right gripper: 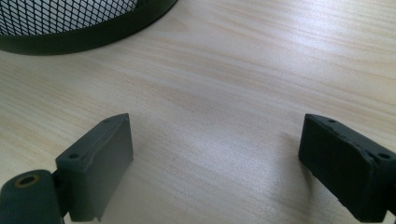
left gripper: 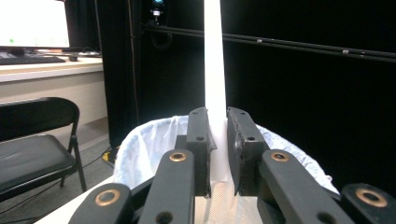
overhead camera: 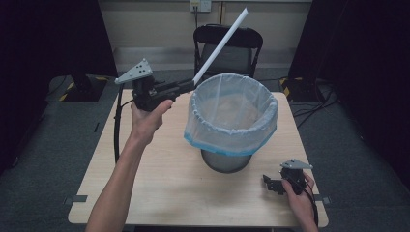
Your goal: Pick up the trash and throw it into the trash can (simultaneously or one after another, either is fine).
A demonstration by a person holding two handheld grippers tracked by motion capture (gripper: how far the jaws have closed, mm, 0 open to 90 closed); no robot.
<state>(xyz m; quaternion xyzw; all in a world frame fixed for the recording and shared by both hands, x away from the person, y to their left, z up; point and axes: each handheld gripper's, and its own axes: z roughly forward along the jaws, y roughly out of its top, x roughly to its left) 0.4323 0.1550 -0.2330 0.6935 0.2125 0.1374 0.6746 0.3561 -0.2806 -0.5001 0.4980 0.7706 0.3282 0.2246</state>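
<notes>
1. The left gripper (overhead camera: 186, 87) is held up above the bench (overhead camera: 145, 164), just left of the waste bin's rim, with its jaws clamped on the lower end of a long white strip (overhead camera: 220, 44).
2. The white strip rises at a slant up and to the right from the jaws, over the far-left edge of the bin. Whether it is stiff paper, plastic or a tube is hard to make out.
3. In the left gripper view the same strip (left gripper: 215, 60) stands upright between the 2 jaws and runs out of the top of the picture, so its upper end is cut off there. Its bottom end is hidden behind the jaws.
4. The waste bin (overhead camera: 226, 162) stands on the middle of the bench. A translucent white bag with a blue hem (overhead camera: 232, 116) lines it and folds over the rim, hiding most of the wall, so just the dark lower part shows.
5. What lies inside the bag cannot be made out through the hazy plastic.
6. The right gripper (overhead camera: 269, 183) rests low on the bench near its front-right corner, well apart from the strip, its jaws spread wide and holding nothing.
7. In the right gripper view, bare wood lies between the 2 jaws, and the bin's black mesh base (right gripper: 70, 28) is cut off at the top left.
8. A black folding chair (overhead camera: 227, 46) stands behind the bench, partly hidden by the strip and bin.
</notes>
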